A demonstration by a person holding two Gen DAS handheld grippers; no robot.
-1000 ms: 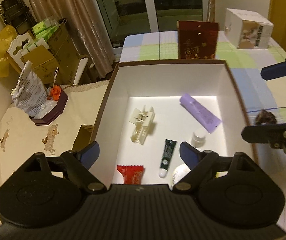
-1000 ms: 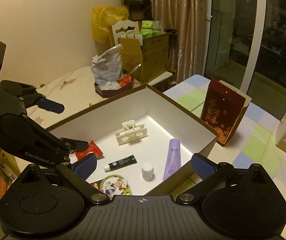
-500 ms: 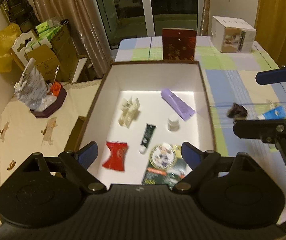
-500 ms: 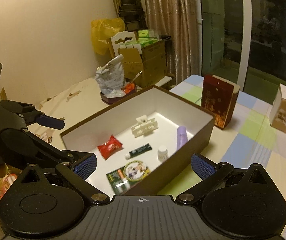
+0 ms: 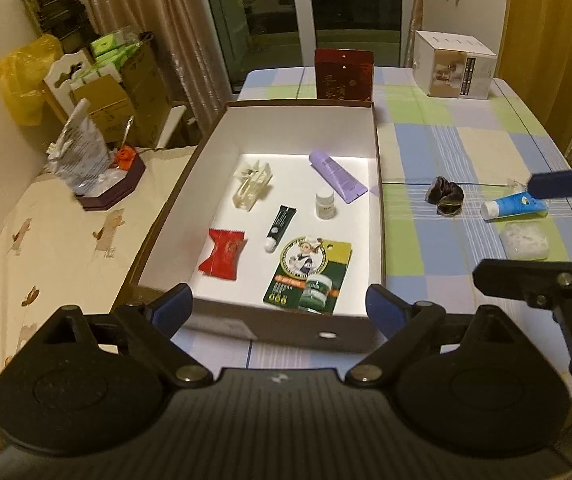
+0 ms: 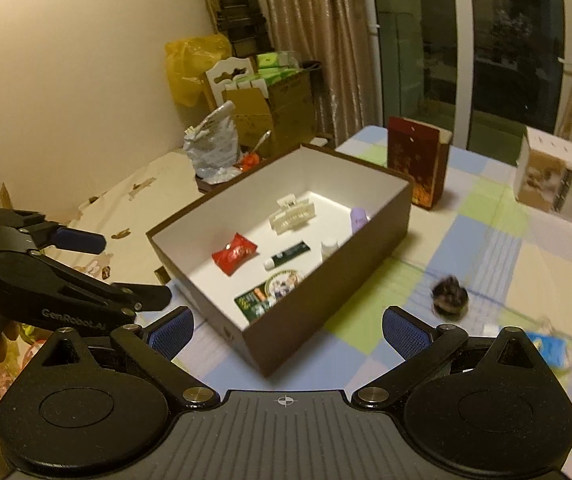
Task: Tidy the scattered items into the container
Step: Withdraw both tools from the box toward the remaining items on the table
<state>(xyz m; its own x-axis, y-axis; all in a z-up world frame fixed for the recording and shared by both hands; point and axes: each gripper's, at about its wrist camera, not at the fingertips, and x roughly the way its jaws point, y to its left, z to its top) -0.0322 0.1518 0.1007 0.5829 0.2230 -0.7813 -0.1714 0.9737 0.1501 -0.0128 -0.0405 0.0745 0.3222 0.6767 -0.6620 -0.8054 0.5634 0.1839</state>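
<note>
Open brown box, white inside, holds cream hair claw, purple tube, small white jar, dark green tube, red candy wrapper, green carded pack. On the checked cloth right of it, apart: dark scrunchie, blue tube, clear packet.

Brown box, white inside — red wrapper, lilac tube.
</note>
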